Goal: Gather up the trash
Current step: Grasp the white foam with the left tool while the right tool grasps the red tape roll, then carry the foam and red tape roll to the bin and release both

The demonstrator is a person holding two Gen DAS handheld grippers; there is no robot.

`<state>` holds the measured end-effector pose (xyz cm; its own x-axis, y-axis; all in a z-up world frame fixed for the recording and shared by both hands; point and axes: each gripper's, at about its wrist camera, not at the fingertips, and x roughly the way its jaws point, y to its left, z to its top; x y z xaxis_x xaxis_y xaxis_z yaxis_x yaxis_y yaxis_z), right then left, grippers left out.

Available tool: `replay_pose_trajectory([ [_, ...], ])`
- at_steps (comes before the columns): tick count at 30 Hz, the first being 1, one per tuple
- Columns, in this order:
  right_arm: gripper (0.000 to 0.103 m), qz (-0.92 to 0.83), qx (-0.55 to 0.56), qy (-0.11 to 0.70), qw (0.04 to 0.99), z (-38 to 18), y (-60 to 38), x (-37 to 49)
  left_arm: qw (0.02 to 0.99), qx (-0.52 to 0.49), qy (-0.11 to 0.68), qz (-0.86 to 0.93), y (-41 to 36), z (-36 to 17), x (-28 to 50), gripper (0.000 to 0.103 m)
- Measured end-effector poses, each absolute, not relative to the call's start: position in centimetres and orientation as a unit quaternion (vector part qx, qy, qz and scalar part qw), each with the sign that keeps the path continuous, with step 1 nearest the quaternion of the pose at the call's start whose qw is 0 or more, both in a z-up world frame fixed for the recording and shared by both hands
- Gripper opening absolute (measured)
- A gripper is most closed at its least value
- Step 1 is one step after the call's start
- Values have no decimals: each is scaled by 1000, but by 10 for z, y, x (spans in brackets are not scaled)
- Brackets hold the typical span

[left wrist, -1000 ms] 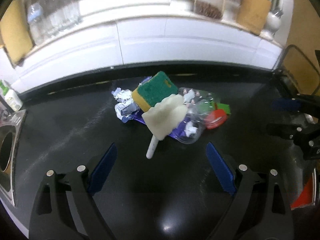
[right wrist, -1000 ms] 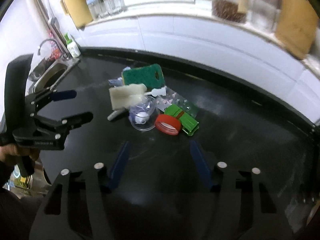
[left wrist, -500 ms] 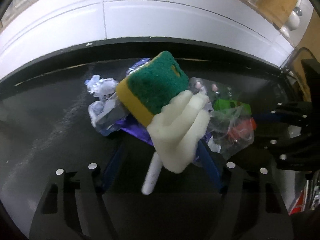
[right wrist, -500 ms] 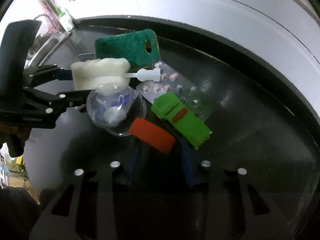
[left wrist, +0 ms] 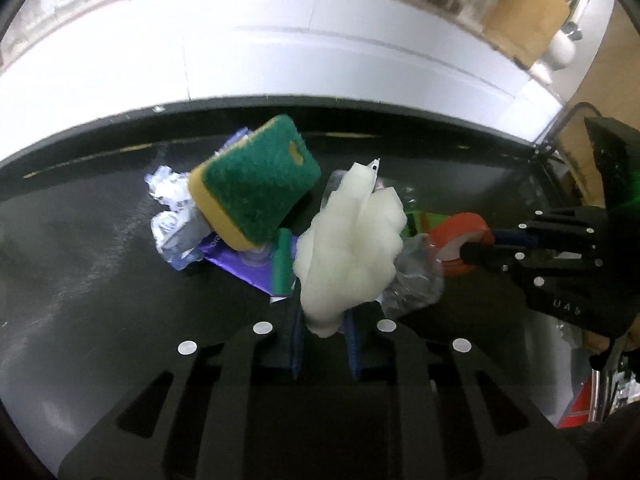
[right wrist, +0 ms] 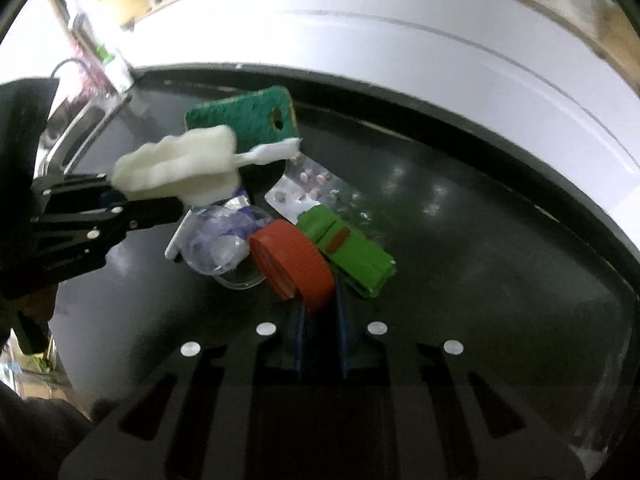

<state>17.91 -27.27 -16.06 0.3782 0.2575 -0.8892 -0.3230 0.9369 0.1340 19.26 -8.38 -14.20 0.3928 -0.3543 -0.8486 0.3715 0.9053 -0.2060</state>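
The left gripper [left wrist: 323, 320] reaches level over the black counter [left wrist: 80, 248], its blue fingers [left wrist: 295, 332] clamped on the lower end of one white foam brush [left wrist: 348, 248], which stands up and away from the tips. The right gripper [right wrist: 320, 312] comes in low from the opposite side, fingers pinched on the rim of one red bottle cap [right wrist: 294, 264], tilted on edge.

Just past the left fingertips lie one green-and-yellow sponge [left wrist: 256, 184], crumpled foil [left wrist: 172, 216] and a purple wrapper [left wrist: 240, 264]. Beyond the right fingertips sit one green folded packet [right wrist: 352, 256], one blister strip of pink pills [right wrist: 308, 192] and one crushed clear plastic cup [right wrist: 224, 252].
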Motion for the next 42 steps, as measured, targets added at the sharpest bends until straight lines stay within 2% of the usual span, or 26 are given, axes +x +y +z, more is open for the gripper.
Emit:
replay_pose_trajectory([
  [18, 13, 169, -20, 477, 862, -94, -286, 114, 874, -6, 460, -158, -49, -77, 106, 16],
  [30, 13, 191, -34, 461, 866, -77, -267, 89, 886, -8, 447, -127, -31, -64, 71, 16],
  [35, 13, 219, -45, 454, 862, -67, -237, 84, 894, -13, 437, -103, -11, -56, 53, 16],
  [42, 13, 309, -77, 441, 839, -51, -139, 71, 905, -32, 424, -8, 58, -44, 4, 16],
])
